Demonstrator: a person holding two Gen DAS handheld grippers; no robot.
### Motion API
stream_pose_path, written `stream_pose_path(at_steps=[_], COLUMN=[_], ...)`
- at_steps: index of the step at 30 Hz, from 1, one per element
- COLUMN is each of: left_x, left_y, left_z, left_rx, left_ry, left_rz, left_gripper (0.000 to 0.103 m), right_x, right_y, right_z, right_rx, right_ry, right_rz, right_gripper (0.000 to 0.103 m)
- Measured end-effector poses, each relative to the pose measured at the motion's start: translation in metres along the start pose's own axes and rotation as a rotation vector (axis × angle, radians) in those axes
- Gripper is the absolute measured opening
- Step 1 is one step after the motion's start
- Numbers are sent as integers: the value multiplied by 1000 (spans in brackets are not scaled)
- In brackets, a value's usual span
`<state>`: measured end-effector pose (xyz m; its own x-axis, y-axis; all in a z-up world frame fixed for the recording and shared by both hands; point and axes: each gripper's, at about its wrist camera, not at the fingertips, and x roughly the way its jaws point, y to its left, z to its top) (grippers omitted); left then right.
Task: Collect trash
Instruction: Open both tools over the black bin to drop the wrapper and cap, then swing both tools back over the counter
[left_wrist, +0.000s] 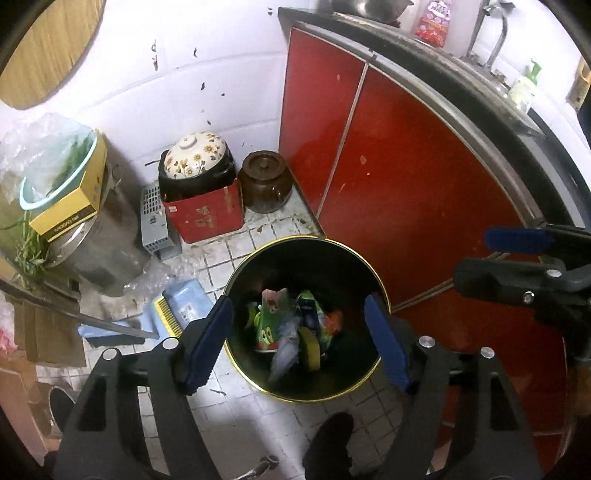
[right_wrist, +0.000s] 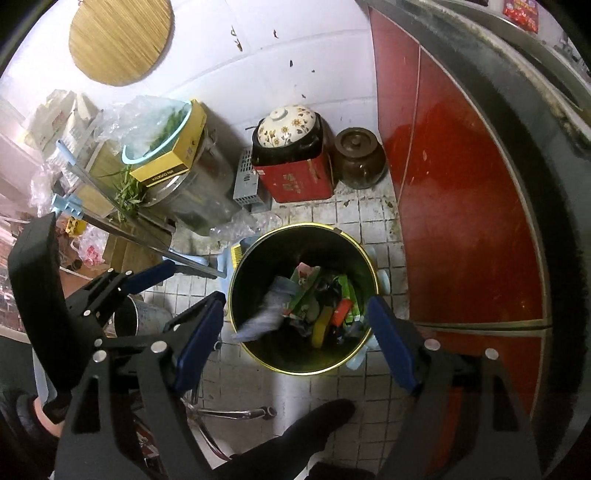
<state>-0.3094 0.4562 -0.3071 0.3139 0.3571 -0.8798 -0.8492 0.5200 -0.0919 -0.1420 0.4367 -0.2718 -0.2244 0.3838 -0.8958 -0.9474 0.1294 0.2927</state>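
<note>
- Trash (left_wrist: 295, 328) is being seen piled at the bottom of a round black bin (left_wrist: 236, 280) with a gold rim, which is standing on the white tiled floor (left_wrist: 236, 402).
- Green wrappers, a grey crumpled piece and a yellow piece are being shown among the trash (right_wrist: 314, 306) in the right wrist view as well.
- The bin is being bordered on its right by a red cabinet (left_wrist: 406, 177), whose door is standing just beside the rim.
- Behind the bin, a strip of tiles is being left between it and a red box (left_wrist: 207, 218) and a brown jar (left_wrist: 266, 182) set against the wall.
- To the bin's left, a blue dustpan (left_wrist: 184, 302) with a yellow comb edge is lying close to the rim, with a grey pot (left_wrist: 107, 251) further back.
- In front of the bin, open tiles are being left on the near side.
- The left gripper (left_wrist: 297, 339) is being held above the bin with its blue pads (left_wrist: 210, 343) spread wide; nothing is being held between them, and the trash is lying below the gap.
- The right gripper (right_wrist: 295, 343) is likewise being held over the bin (right_wrist: 258, 258) with pads (right_wrist: 391, 343) spread wide and holding nothing.
- The two grippers are being held side by side, each appearing at the edge of the other's view.
</note>
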Motion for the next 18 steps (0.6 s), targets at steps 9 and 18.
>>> stream_pose_path(at_steps=[9, 18], left_x=[-49, -147], left_y=[-25, -131], left_z=[6, 14], left_rx=[80, 304], left_ry=[-34, -112], left_rz=[7, -141], left_gripper=[77, 93], right_x=[-64, -226], right_y=[2, -34], right_z=[-14, -81], right_rx=[27, 105], right_ry=[-66, -243], right_rz=[-19, -189], right_gripper=[84, 93])
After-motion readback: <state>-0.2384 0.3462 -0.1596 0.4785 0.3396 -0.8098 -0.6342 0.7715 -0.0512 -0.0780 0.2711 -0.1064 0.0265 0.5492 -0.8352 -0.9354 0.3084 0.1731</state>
